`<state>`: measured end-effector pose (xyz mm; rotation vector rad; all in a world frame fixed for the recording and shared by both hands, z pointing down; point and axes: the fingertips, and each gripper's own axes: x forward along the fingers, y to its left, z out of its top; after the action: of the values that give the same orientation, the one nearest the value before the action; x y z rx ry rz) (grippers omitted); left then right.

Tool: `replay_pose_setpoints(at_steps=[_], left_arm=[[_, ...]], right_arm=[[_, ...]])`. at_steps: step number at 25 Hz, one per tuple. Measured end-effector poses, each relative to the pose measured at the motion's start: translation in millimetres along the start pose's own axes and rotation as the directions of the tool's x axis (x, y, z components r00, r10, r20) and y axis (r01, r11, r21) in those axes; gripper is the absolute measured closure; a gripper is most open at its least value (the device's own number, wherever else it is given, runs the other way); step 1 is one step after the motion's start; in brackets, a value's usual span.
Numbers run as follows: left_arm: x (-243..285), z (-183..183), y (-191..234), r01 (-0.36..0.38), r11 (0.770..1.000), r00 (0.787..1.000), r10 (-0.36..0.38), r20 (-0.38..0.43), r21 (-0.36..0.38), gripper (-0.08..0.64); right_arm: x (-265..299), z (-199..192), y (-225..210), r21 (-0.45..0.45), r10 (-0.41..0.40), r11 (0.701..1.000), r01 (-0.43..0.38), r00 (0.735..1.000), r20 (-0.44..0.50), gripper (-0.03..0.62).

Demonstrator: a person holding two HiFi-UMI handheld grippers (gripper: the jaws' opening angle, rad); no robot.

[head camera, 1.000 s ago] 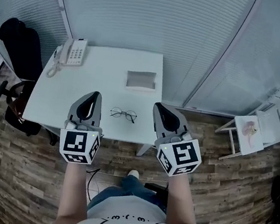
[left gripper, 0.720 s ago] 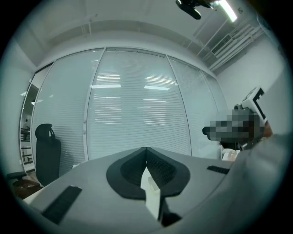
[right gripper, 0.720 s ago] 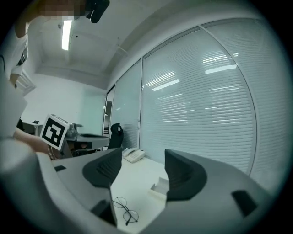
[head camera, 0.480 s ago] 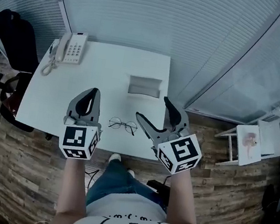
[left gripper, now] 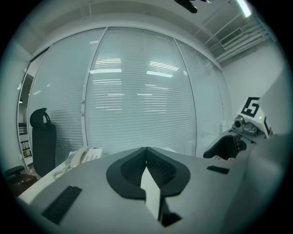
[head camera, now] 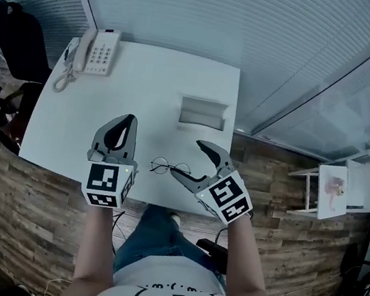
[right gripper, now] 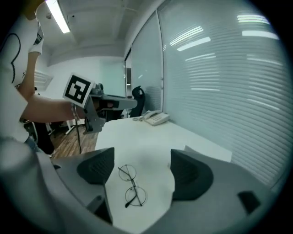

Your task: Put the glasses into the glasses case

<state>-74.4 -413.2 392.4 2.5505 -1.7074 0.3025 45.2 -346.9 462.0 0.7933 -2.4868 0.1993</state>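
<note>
Round wire-rimmed glasses (head camera: 169, 169) (right gripper: 129, 185) lie folded-out on the white table (head camera: 108, 103) near its front edge. The open grey glasses case (head camera: 202, 115) sits behind them. My right gripper (head camera: 190, 160) (right gripper: 142, 169) is tilted down just right of the glasses. Its jaws are opening wide; the glasses lie on the table between them, untouched by the pads. My left gripper (head camera: 127, 123) (left gripper: 146, 151) hovers left of the glasses with its jaws together and nothing in them.
A white desk phone (head camera: 96, 51) (right gripper: 155, 118) sits at the table's far left corner. A black office chair (head camera: 11, 30) stands left of the table, a small white stand (head camera: 337, 183) to the right. Window blinds run behind the table.
The right gripper's jaws went from together to wide apart while it dropped and tilted down beside the glasses. Both grippers moved forward over the table's front edge.
</note>
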Motion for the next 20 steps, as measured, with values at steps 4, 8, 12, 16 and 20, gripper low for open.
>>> replay_pose_setpoints(at_steps=[4, 8, 12, 16, 20], left_arm=[[-0.2, -22.3, 13.9, -0.015, 1.000, 0.999, 0.014, -0.048, -0.020, 0.543], [-2.5, -40.6, 21.7, -0.022, 0.999, 0.996, 0.019, -0.086, -0.027, 0.543], [-5.1, -55.8, 20.9, -0.008, 0.999, 0.990, 0.003, -0.141, -0.033, 0.543], [-3.7, -57.1, 25.7, -0.013, 0.999, 0.992, 0.009, -0.124, -0.033, 0.543], [-4.2, -60.4, 26.3, -0.012, 0.999, 0.991, 0.007, -0.132, -0.034, 0.543]], right_arm=[[36.9, -36.8, 18.3, 0.038, 0.180, 0.984, -0.176, 0.977, -0.115, 0.261], [65.2, -74.6, 21.6, 0.054, 0.245, 0.970, -0.239, 0.942, -0.230, 0.395], [80.3, -96.9, 27.2, 0.029, 0.285, 0.956, -0.292, 0.903, -0.322, 0.431], [87.6, -104.0, 31.9, -0.002, 0.302, 0.945, -0.326, 0.880, -0.366, 0.463], [87.9, -104.6, 33.0, 0.000, 0.311, 0.943, -0.334, 0.877, -0.366, 0.528]])
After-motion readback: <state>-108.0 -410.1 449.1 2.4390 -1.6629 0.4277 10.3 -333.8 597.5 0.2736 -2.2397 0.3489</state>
